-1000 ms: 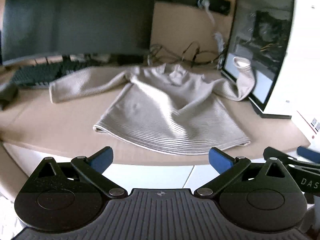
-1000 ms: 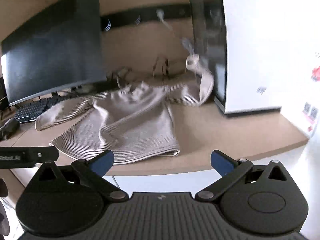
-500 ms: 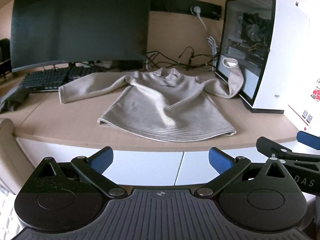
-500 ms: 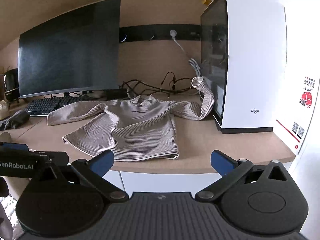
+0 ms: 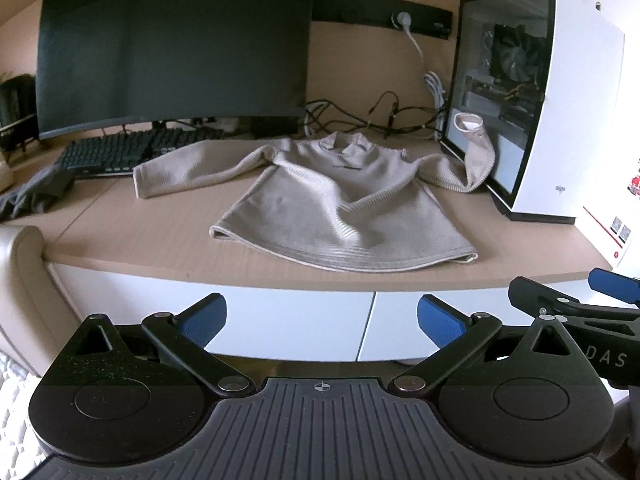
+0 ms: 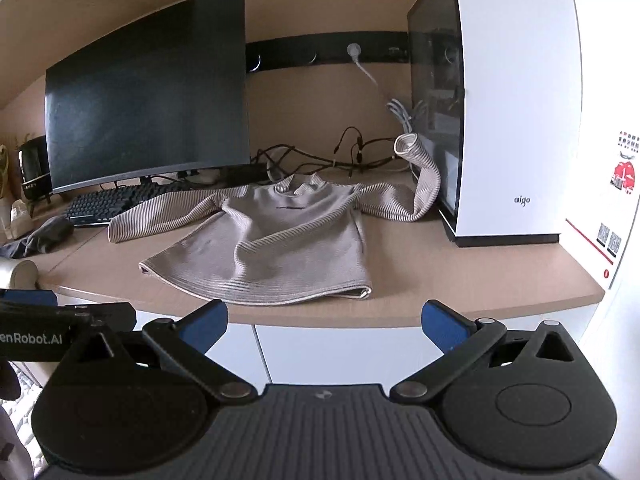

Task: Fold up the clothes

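Note:
A beige ribbed sweater (image 5: 340,200) (image 6: 280,240) lies spread on the wooden desk (image 5: 140,232), neck toward the wall, hem near the front edge. Its one sleeve (image 5: 188,172) stretches toward the keyboard; the other sleeve (image 5: 476,152) (image 6: 424,176) leans up against the PC case. My left gripper (image 5: 322,318) hangs open in front of the desk, below its edge, holding nothing. My right gripper (image 6: 324,320) is open too, empty, at the same height, off the desk. Its fingers (image 5: 600,288) show at the right edge of the left wrist view.
A dark monitor (image 5: 172,48) and black keyboard (image 5: 120,152) stand at the back left, with a grey cloth (image 5: 32,196) beside them. A white PC case (image 5: 560,100) (image 6: 516,112) blocks the right side. Cables (image 5: 380,116) run along the wall. White drawer fronts (image 5: 280,320) sit below the desk.
Both grippers have pulled back and dropped away from the desk, so the sweater looks farther off. The sweater has not moved. Both stay open.

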Motion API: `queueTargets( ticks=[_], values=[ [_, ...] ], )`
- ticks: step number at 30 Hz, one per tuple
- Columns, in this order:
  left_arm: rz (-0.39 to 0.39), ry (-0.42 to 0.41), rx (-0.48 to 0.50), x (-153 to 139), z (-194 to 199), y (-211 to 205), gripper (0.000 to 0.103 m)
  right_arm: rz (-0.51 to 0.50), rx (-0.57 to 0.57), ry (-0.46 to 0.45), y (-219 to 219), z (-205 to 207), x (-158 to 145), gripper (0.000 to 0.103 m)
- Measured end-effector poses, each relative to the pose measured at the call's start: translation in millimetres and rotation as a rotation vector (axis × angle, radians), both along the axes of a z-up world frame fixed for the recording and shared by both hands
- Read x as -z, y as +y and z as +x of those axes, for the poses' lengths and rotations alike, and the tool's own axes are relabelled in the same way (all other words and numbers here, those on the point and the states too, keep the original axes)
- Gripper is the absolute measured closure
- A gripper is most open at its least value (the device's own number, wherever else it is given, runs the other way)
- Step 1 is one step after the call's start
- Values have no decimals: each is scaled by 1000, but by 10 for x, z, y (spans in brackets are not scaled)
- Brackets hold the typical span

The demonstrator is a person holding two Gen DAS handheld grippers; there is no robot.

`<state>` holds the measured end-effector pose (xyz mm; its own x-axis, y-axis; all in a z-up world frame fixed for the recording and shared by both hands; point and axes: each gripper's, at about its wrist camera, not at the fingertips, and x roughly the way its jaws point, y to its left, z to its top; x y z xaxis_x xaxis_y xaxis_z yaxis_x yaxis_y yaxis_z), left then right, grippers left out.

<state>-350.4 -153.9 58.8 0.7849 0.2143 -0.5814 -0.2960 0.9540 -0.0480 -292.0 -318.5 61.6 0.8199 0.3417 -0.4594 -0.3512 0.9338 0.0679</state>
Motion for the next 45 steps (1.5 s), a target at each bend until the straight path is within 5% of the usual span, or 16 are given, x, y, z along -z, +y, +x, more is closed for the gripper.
queueTargets(
  ticks=[45],
  values=[
    [-41,29,27,135,139,133,0,-22,25,49,97,118,85,0]
  ],
)
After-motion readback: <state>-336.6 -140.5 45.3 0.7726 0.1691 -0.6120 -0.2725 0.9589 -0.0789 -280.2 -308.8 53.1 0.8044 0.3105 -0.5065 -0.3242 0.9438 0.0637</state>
